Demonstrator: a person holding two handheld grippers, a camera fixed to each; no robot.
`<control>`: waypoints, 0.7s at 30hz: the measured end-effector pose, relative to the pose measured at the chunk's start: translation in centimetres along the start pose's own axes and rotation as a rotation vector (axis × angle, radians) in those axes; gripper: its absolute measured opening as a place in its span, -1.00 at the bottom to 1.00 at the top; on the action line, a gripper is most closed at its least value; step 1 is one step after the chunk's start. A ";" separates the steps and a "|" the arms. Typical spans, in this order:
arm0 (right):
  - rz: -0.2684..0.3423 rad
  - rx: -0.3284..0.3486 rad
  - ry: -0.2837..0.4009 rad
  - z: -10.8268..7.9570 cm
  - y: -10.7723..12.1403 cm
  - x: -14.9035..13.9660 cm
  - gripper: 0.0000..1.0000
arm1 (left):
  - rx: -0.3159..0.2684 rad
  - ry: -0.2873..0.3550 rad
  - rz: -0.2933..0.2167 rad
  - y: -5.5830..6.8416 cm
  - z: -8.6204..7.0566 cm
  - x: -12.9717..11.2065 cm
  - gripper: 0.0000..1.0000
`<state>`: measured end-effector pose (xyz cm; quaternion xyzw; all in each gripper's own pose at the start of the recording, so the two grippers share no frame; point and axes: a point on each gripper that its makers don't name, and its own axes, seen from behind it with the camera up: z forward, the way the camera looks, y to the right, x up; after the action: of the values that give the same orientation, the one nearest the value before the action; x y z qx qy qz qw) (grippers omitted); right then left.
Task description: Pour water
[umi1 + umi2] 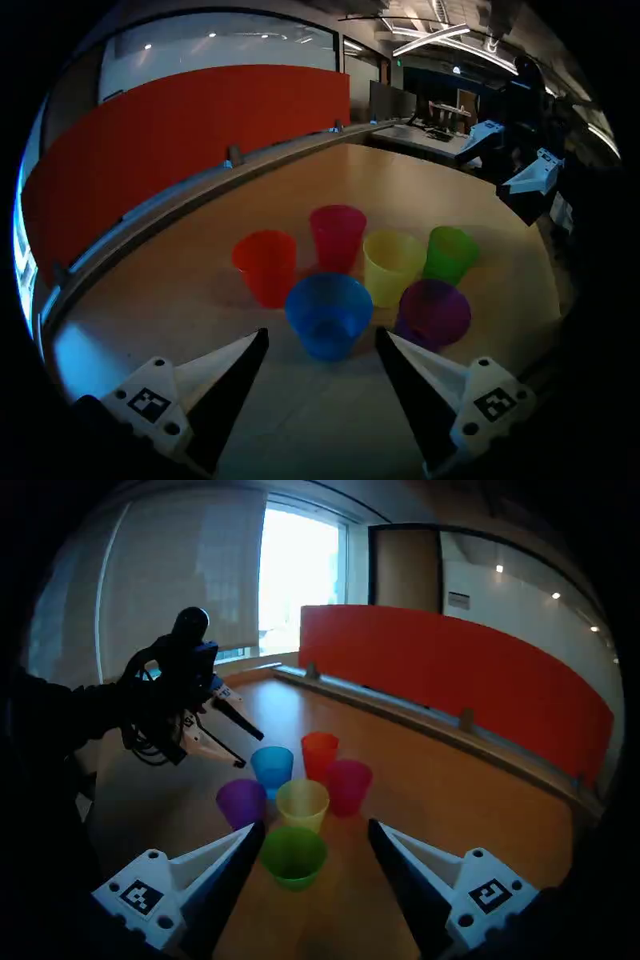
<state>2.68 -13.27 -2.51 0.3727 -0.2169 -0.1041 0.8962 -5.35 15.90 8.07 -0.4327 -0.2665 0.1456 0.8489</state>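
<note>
Several plastic cups stand clustered on the wooden table (200,280). In the left gripper view the blue cup (329,314) is nearest, just ahead of my open left gripper (320,356), with purple (434,314), yellow (392,266), green (450,254), pink (338,236) and orange-red (264,268) cups behind it. My right gripper (508,160) hovers open at the far right. In the right gripper view the green cup (293,856) sits between the tips of my open right gripper (316,836). The left gripper (250,750), held by a hand, points at the blue cup (272,768). I cannot tell whether any cup holds water.
A red partition (184,136) with a grey rail runs along the table's far edge. A bright window (300,580) lies beyond the table in the right gripper view. A person's dark sleeve (72,712) reaches in from the left. Bare tabletop (448,784) surrounds the cups.
</note>
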 end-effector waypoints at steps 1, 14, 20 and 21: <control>0.001 -0.001 -0.001 0.0 0.1 0.0 1.00 | -0.003 -0.005 0.002 0.0 0.2 -0.1 0.98; 0.006 -0.008 -0.010 0.4 0.8 -0.4 1.00 | -0.034 -0.037 0.006 -0.1 3.0 -0.2 0.98; 0.007 -0.011 -0.012 0.6 1.1 -0.5 1.00 | -0.042 -0.049 0.020 -0.1 3.8 -0.1 0.99; 0.006 -0.012 -0.013 0.6 1.2 -0.5 1.00 | -0.043 -0.051 0.022 0.0 3.9 -0.1 0.98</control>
<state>1.98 -12.60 -1.46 0.3660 -0.2231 -0.1048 0.8974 -7.67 18.43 9.98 -0.4499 -0.2864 0.1601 0.8307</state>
